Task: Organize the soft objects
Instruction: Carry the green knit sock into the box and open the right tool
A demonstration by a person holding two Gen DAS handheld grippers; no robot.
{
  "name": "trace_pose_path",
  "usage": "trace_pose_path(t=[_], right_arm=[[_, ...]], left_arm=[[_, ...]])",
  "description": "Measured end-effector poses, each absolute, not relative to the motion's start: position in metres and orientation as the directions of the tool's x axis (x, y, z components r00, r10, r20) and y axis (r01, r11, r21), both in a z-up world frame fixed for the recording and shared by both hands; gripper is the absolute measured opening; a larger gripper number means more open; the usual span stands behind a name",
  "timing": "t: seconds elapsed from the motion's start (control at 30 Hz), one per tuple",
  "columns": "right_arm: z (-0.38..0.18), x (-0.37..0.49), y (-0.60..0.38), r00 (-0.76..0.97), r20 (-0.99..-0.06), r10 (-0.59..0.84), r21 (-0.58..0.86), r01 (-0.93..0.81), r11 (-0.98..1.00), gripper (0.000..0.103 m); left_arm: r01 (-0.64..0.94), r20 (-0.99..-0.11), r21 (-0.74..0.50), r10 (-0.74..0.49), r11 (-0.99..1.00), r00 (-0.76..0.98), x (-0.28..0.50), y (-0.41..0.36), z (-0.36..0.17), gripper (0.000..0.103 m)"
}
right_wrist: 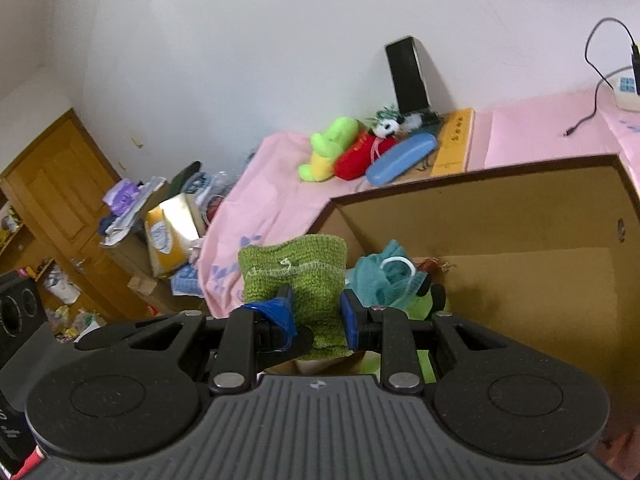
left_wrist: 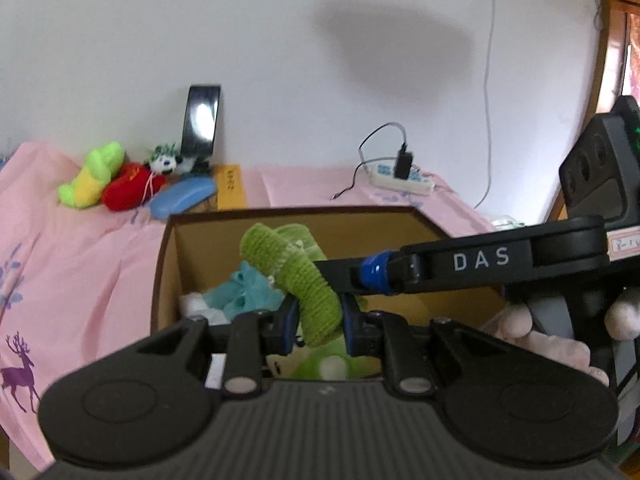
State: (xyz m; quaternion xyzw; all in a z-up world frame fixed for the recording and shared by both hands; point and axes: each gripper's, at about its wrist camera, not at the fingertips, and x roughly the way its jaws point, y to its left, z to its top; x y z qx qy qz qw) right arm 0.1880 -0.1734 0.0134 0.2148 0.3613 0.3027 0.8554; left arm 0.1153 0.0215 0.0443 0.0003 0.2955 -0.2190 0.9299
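Note:
A green knitted cloth (left_wrist: 304, 280) hangs over the open cardboard box (left_wrist: 208, 216). My left gripper (left_wrist: 318, 326) is shut on its lower end. My right gripper (right_wrist: 318, 316) is shut on the same green knitted cloth (right_wrist: 296, 276), and it shows in the left wrist view (left_wrist: 348, 276) reaching in from the right. A teal soft toy (left_wrist: 244, 292) and a green plush (left_wrist: 324, 364) lie inside the box. On the pink sheet (left_wrist: 80, 260) behind lie a green-yellow plush (left_wrist: 94, 176), a red plush (left_wrist: 130, 188) and a small panda toy (left_wrist: 164, 162).
A blue glasses case (left_wrist: 184, 198) and a black phone (left_wrist: 200, 120) leaning on the wall sit by the plush toys. A white power strip (left_wrist: 404, 180) with a charger lies at the back right. Cluttered shelves and a tissue pack (right_wrist: 172, 236) stand left of the bed.

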Motion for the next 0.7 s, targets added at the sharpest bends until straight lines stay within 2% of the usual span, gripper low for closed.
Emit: trace_pose_path(t=[0.27,0.43,0.5,0.53,0.57,0.7], right_arm=[[-0.013,0.208,-0.163,0.518,-0.556,0.65,0.591,-0.304,0.747,0.008],[-0.023,0.215,-0.159,0.495,-0.588,0.64,0.595,-0.271,0.756,0.012],[-0.025,0.217,-0.159,0.488,-0.596,0.637,0.596,-0.263,0.759,0.012],[-0.026,0.217,-0.159,0.484,-0.6,0.636,0.596,-0.26,0.76,0.012],[-0.026,0.218,-0.159,0.483,-0.6,0.638,0.598,-0.259,0.759,0.012],[-0.025,0.218,-0.162,0.474,-0.598,0.646,0.613,-0.249,0.75,0.012]], left_arm=[[0.365,-0.624,-0.12,-0.356,0.923,0.696,0.142,0.028,0.013,0.017],[0.338,-0.654,-0.122,-0.331,0.933,0.68,0.151,0.031,0.001,0.019],[0.328,-0.661,-0.116,-0.319,0.938,0.679,0.151,0.032,0.0,0.029],[0.321,-0.665,-0.112,-0.312,0.94,0.679,0.151,0.032,0.0,0.044],[0.322,-0.662,-0.114,-0.314,0.94,0.681,0.15,0.033,0.0,0.051],[0.322,-0.651,-0.096,-0.304,0.942,0.695,0.145,0.029,0.004,0.055]])
